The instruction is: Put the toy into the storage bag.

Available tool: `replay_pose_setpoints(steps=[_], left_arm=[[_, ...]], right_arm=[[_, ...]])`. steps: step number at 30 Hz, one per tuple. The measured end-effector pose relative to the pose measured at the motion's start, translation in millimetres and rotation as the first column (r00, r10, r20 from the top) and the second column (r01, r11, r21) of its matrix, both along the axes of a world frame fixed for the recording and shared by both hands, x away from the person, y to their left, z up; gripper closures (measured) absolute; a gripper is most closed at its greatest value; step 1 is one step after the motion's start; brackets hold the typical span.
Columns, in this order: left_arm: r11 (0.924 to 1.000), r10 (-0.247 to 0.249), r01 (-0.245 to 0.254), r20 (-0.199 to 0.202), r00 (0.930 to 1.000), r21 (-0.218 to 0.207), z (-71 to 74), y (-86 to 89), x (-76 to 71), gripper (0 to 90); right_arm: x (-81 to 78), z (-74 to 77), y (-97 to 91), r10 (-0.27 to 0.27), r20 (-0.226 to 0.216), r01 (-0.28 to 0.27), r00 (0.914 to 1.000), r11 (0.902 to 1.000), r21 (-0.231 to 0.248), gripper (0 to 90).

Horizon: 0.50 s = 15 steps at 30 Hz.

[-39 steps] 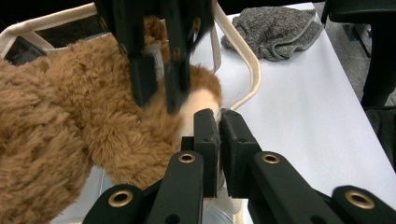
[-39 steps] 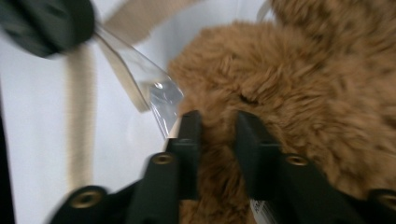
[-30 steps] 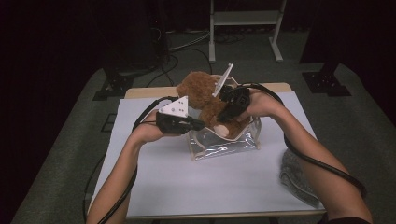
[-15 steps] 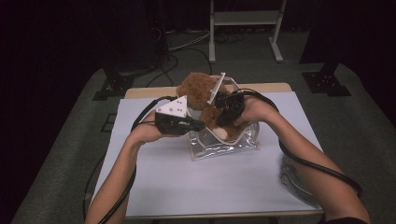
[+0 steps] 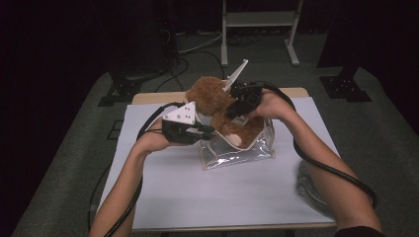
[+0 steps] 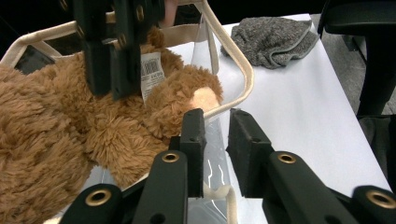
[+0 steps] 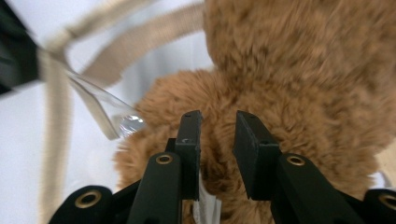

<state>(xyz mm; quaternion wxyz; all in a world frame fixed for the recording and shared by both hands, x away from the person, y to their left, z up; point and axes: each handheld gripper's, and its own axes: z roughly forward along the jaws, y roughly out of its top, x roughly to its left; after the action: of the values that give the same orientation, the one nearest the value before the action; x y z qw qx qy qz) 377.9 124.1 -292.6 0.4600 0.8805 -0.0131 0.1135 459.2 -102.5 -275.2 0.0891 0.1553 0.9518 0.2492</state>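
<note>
A fluffy brown teddy bear (image 5: 217, 106) sits half inside a clear plastic bag with beige webbing trim (image 5: 247, 148), standing in the middle of the white-covered bench (image 5: 197, 192). Its lower body is down in the bag, and its head and back bulge over the far rim.

The left gripper (image 6: 215, 128) is at the near rim, where it could hold the mouth wide. Its jaws have just been easing apart; the clear wall and trim lie between them, and the pads look clear of it.

The right gripper (image 7: 217, 128) comes from above onto the bear's fur, probably to push it deeper. Its jaws have just been opening too, with plush between them but not pinched.

A grey knitted cloth (image 6: 273, 39) lies apart at the bench's right edge, out of the way.
</note>
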Motion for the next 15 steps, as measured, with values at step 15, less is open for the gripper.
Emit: replay_pose_setpoints(steps=[15], left_arm=[[0.9987,0.05,-0.05,-0.017,0.9986,-0.012,-5.1,23.0,-4.5,68.6]], right_arm=[[13.2,9.4,17.8,-0.007,0.048,0.001,0.9988,0.9943,0.106,70.4]])
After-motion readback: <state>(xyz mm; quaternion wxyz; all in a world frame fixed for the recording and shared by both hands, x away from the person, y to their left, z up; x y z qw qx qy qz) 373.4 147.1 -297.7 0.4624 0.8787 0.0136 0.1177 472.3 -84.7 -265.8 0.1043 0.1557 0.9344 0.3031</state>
